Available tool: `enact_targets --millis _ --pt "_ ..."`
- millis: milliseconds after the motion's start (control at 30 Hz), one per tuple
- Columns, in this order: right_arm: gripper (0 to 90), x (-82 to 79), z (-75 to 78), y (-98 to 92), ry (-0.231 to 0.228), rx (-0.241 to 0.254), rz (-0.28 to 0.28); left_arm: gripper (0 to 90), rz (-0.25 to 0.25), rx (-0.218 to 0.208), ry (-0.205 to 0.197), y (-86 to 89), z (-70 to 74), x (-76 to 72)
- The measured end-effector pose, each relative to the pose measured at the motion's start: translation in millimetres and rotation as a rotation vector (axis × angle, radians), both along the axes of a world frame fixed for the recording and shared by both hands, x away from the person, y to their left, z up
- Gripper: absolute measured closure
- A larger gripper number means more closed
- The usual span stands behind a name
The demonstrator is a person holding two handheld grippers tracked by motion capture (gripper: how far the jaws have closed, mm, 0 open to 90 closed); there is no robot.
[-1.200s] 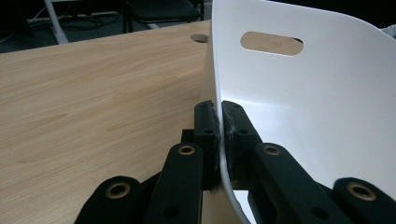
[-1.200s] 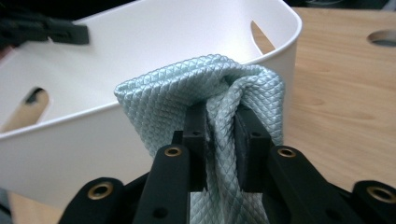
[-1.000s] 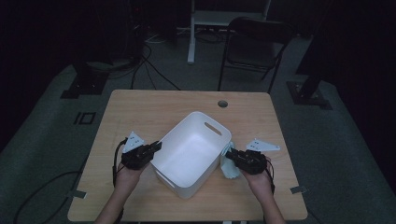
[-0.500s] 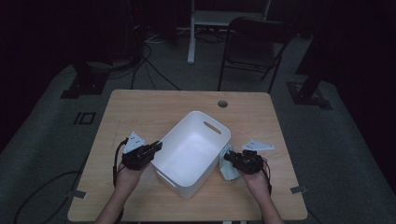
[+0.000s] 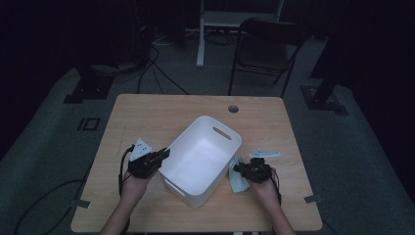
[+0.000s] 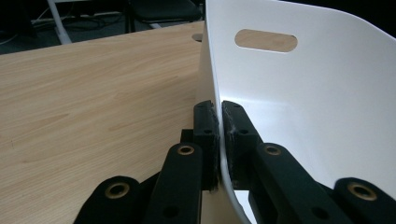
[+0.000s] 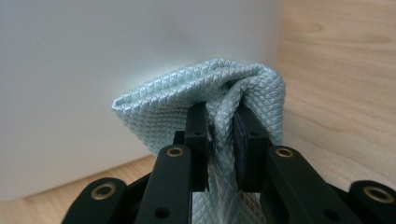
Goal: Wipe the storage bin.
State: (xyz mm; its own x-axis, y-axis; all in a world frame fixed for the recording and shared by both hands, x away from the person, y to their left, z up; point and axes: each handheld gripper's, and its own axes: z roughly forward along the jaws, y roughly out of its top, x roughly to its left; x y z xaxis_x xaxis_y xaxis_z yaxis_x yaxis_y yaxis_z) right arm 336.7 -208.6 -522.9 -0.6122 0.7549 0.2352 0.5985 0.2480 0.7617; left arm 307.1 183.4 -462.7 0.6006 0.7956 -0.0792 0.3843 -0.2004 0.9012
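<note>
A white plastic bin [image 5: 200, 156] with a slot handle stands on the wooden table [image 5: 161, 112], turned at an angle. My left gripper [image 5: 165, 153] is shut on the bin's left rim; in the left gripper view the thin wall [image 6: 219, 140] is pinched between the jaws. My right gripper [image 5: 240, 169] is shut on a pale blue-green textured cloth [image 5: 238, 180], which lies against the bin's right outer wall [image 7: 116, 60]. The folded cloth [image 7: 187, 102] bunches up above the jaws.
A round cable hole [image 5: 233, 108] sits near the table's far edge. A folding chair [image 5: 266, 44] and a white desk leg [image 5: 200, 34] stand behind the table. Cables run over the dark floor at the left.
My right gripper has sunk a little with the cloth and shifted slightly left along the bin's side. The left gripper and the bin have kept still.
</note>
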Motion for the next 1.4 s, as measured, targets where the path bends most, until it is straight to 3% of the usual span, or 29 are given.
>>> enact_targets --millis 100,233,367,500,600,700,900,1400 --pt "78.2 1.9 -4.1 0.1 0.017 0.003 -0.003 85.4 0.003 0.001 -0.003 -0.4 -0.1 -0.3" --pt "78.2 -0.8 1.7 0.7 0.015 0.009 0.011 85.4 0.008 0.006 -0.009 -0.9 -0.1 -0.6" --pt "78.2 -10.0 18.2 0.1 -0.032 0.056 0.043 85.4 0.011 0.008 -0.009 -1.2 0.0 -0.8" --pt "78.2 -22.0 41.6 -1.8 -0.086 0.151 0.076 85.4 0.008 0.011 -0.009 -1.5 0.1 -0.7" --pt "78.2 -26.1 49.3 1.6 -0.115 0.130 0.076 85.4 0.003 0.010 -0.009 -1.6 0.1 -0.6" --pt "78.2 -24.5 44.7 1.4 -0.107 0.144 0.069 85.4 0.002 0.011 -0.009 -1.8 0.0 -0.7" --pt "78.1 -21.3 37.4 3.2 -0.099 0.097 0.055 85.3 0.004 0.015 -0.013 -2.8 0.1 -1.1" --pt "78.0 -10.9 17.2 4.5 -0.041 0.059 0.029 85.0 0.004 0.023 -0.019 -3.9 0.2 -1.5"
